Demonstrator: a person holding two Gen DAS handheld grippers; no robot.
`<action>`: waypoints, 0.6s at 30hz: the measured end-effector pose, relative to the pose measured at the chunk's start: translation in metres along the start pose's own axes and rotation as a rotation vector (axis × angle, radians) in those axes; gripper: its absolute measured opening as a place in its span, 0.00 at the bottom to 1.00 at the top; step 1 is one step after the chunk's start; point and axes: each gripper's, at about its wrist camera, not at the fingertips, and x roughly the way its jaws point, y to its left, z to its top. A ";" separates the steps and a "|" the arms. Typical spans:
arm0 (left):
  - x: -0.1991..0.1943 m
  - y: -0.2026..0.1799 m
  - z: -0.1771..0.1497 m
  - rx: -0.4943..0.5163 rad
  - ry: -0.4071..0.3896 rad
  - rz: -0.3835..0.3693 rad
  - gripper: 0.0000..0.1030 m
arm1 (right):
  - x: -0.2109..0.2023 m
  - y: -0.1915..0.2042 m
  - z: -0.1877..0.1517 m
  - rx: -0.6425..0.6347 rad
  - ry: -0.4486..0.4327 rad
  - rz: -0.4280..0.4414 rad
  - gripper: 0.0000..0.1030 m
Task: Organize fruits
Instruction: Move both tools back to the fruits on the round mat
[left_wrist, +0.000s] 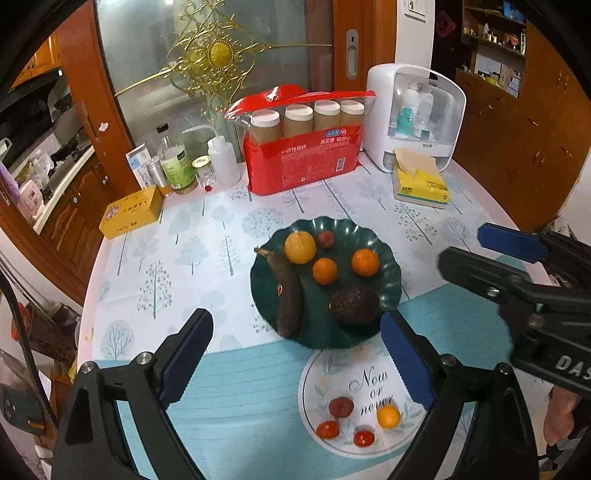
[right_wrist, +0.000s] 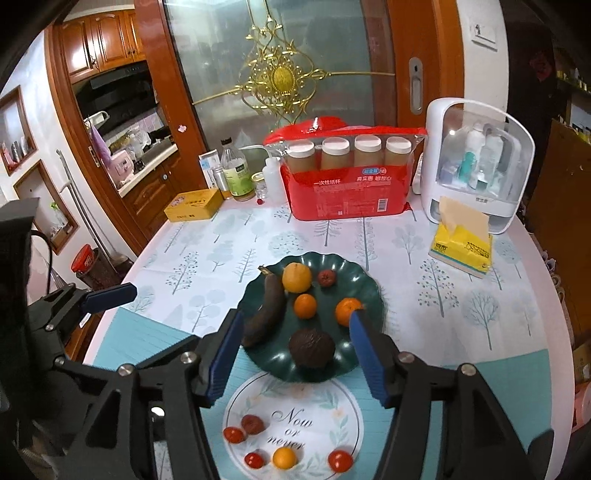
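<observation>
Fruit is sitting in two dishes on the tree-patterned table (left_wrist: 184, 236) in the left wrist view. The green plate (left_wrist: 388, 269) is holding a blackened banana (left_wrist: 286, 295), a large yellow fruit (left_wrist: 300, 246), two oranges (left_wrist: 325, 271), a small red fruit (left_wrist: 326, 239) and a dark, rough-skinned avocado (left_wrist: 354, 304). Just in front of it, the white plate (left_wrist: 314, 380) lettered "Now or never" is carrying a wrinkled red fruit (left_wrist: 341, 407), a small yellow-orange fruit (left_wrist: 388, 416) and two small tomatoes (left_wrist: 327, 429). The left gripper (left_wrist: 295, 365) is hovering above the table with its blue-padded jaws spread wide and nothing between them; both plates are lying ahead of it, untouched. The right gripper (left_wrist: 469, 251) is reaching in from the right edge, off the green plate's right rim.

In the right wrist view, the green plate (right_wrist: 255, 295) is showing the same six fruits, and the white plate (right_wrist: 332, 398) is showing a third tomato (right_wrist: 340, 460) near its right front edge. The right gripper (right_wrist: 295, 358) is hanging over the green plate's near rim, jaws parted and gripping nothing, with the avocado (right_wrist: 312, 349) appearing between its pads but lying on the plate below. The left gripper (right_wrist: 110, 295) is showing at the left edge, clear of both plates.
</observation>
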 end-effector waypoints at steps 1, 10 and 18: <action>-0.002 0.002 -0.006 -0.003 0.003 -0.003 0.89 | -0.004 0.001 -0.004 0.002 -0.004 0.000 0.59; 0.010 0.004 -0.070 0.014 0.043 -0.028 0.89 | -0.010 0.010 -0.067 0.015 0.025 -0.051 0.59; 0.051 0.001 -0.124 0.028 0.120 -0.054 0.89 | 0.017 0.006 -0.129 0.063 0.110 -0.043 0.59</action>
